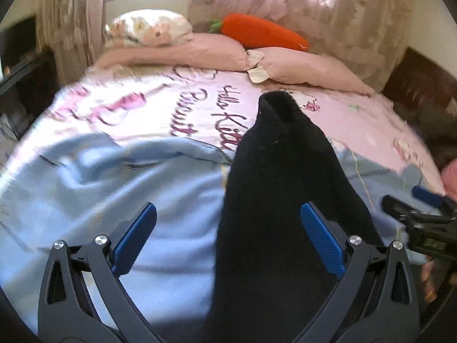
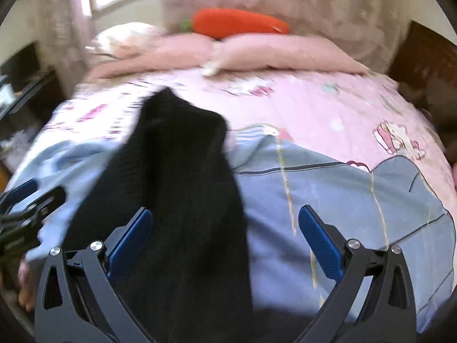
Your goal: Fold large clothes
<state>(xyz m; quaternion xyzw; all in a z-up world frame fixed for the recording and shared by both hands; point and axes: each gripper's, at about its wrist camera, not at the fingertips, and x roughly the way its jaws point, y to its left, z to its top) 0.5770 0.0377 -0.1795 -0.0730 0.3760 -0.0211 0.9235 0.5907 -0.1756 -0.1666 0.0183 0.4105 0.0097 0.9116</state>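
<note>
Both sets of jaws stand wide apart and grip nothing. The left gripper [image 1: 228,240] hangs above the near end of the black garment [image 1: 274,200], whose dark cloth fills the right half of the gap between its blue pads [image 1: 135,238]. The right gripper [image 2: 225,241] hangs over the same cloth [image 2: 182,188], which passes under its left pad; a blue sheet [image 2: 342,194] shows under the rest of the gap.

The garment lies lengthwise down the bed, narrowing to an open cuff or hem [image 1: 278,103] at the far end, on the blue sheet and the pink printed cover [image 1: 182,100].

Judgement: it looks like a soft knit, limp, of some weight and not slippery. It should drape and stretch when lifted, so two holds on an edge or corner, one per gripper, would serve better than a pinch at mid-cloth.

Not determined: the near end runs out of both views, so the kind of garment and its outline are unknown. Black cloth hides seams and folds. The right wrist view is smeared. Part of a hand [image 1: 428,280] shows at the frame edge behind the right gripper.
</note>
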